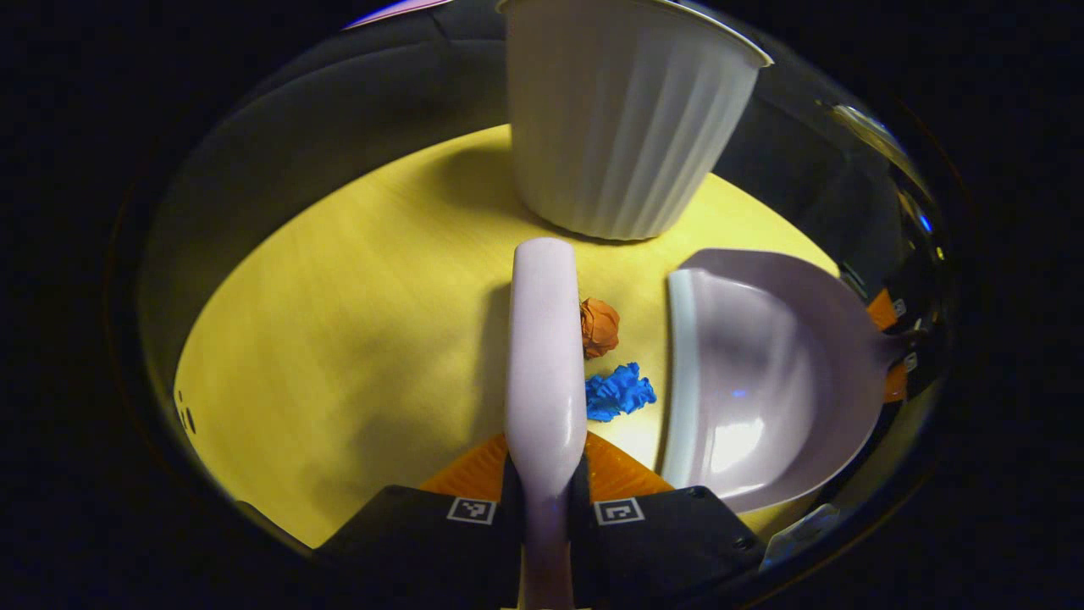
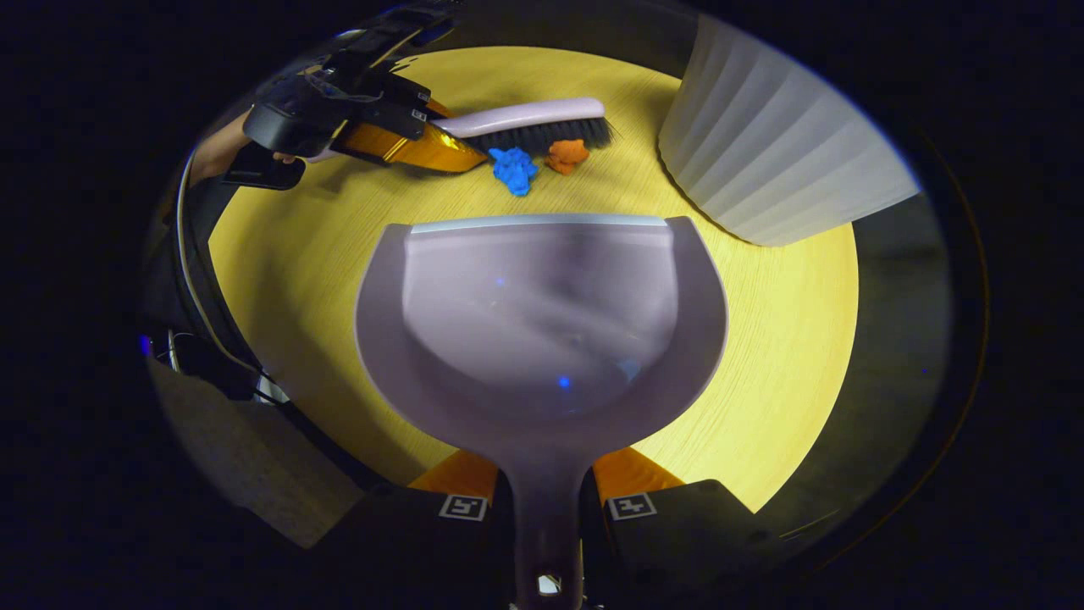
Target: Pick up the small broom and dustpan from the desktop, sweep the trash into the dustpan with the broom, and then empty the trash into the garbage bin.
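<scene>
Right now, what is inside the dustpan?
The dustpan looks empty. The blue paper ball and orange paper ball lie on the table before its lip, beside the broom.

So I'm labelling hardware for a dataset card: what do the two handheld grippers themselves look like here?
Each gripper has a black, blocky body. The right gripper and the left gripper each carry two small square black-and-white coded markers, one near each finger base. In the right gripper view, the left gripper appears as a black housing, a person's hand behind it, and a dark cable running down beside the table.
</scene>
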Motion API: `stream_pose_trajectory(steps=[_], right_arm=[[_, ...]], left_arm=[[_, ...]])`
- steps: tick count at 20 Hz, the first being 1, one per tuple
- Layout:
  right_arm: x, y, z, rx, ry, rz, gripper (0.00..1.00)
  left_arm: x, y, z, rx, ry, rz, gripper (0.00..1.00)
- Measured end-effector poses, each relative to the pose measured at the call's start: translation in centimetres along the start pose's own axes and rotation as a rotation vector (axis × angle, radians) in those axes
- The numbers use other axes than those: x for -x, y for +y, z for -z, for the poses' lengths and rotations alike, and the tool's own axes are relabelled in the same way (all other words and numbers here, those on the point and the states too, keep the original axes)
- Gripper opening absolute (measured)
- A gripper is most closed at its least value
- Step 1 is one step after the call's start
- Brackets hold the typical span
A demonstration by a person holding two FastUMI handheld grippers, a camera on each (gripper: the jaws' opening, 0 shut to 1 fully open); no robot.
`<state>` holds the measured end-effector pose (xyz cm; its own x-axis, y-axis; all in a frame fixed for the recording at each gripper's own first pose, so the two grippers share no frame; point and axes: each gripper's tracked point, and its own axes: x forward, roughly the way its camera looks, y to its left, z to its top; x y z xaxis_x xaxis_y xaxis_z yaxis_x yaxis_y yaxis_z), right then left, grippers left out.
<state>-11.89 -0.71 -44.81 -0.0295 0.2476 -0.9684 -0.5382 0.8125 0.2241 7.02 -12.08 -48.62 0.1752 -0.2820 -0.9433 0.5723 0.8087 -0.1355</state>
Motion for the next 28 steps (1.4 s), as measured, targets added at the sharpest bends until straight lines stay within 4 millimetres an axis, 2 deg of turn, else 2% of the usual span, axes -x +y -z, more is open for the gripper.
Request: stream_pose_trajectory(steps=[1,2,3,4,5,6,7,10,11,12,13,14,19,22,26,28], right_arm=[[-0.1,0.0,0.0,0.011,-0.001,0.006,0.32],[-0.1,-0.1,0.2,0.025,0.000,0.011,0.32],[-0.2,-0.3,0.1,0.028,-0.006,0.009,0.41],[-0.4,-0.3,0.2,0.015,-0.012,0.001,0.41],[-0.5,0.0,0.5,-0.001,-0.018,-0.002,0.41],[-0.7,0.1,0.6,-0.007,-0.027,-0.003,0.36],[-0.9,0.0,0.7,-0.008,-0.035,0.000,0.37],[-1.5,0.3,0.9,-0.011,-0.071,0.004,0.36],[-1.9,0.2,0.9,-0.010,-0.083,0.007,0.37],[-2.2,0.1,0.8,-0.012,-0.102,0.011,0.41],[-2.5,0.1,0.9,-0.014,-0.118,0.015,0.32],[-2.7,0.2,0.9,-0.017,-0.136,0.018,0.37],[-2.2,0.7,0.7,-0.086,-0.180,0.020,0.37],[-1.5,0.7,1.1,-0.138,-0.176,0.044,0.37],[0.7,1.5,0.8,-0.218,-0.190,0.077,0.37],[1.5,2.1,1.0,-0.251,-0.198,0.100,0.37]], left_arm=[[0.5,-1.3,-0.1,0.004,0.000,0.055,0.30],[0.7,-2.5,0.0,0.004,-0.001,0.100,0.30],[1.0,-3.4,-0.1,0.004,-0.001,0.134,0.26],[1.1,-4.1,0.1,0.009,0.001,0.163,0.28],[1.5,-4.9,-0.1,0.020,-0.003,0.197,0.26],[1.0,-6.1,0.2,0.035,0.000,0.230,0.28],[1.1,-6.6,0.3,0.047,0.007,0.245,0.26],[1.9,-7.0,-0.2,0.088,-0.002,0.245,0.28],[2.3,-7.0,-0.8,0.105,-0.017,0.238,0.28],[2.5,-6.6,-0.9,0.115,-0.029,0.225,0.28],[2.8,-6.1,-1.2,0.121,-0.043,0.203,0.28],[3.1,-6.0,-1.3,0.131,-0.057,0.183,0.28],[5.6,-4.9,-2.2,0.174,-0.165,0.049,0.28],[5.9,-3.4,-0.4,0.208,-0.221,-0.066,0.28],[3.6,-1.9,2.8,0.258,-0.219,-0.158,0.28],[4.6,-1.0,4.3,0.284,-0.209,-0.176,0.28]])
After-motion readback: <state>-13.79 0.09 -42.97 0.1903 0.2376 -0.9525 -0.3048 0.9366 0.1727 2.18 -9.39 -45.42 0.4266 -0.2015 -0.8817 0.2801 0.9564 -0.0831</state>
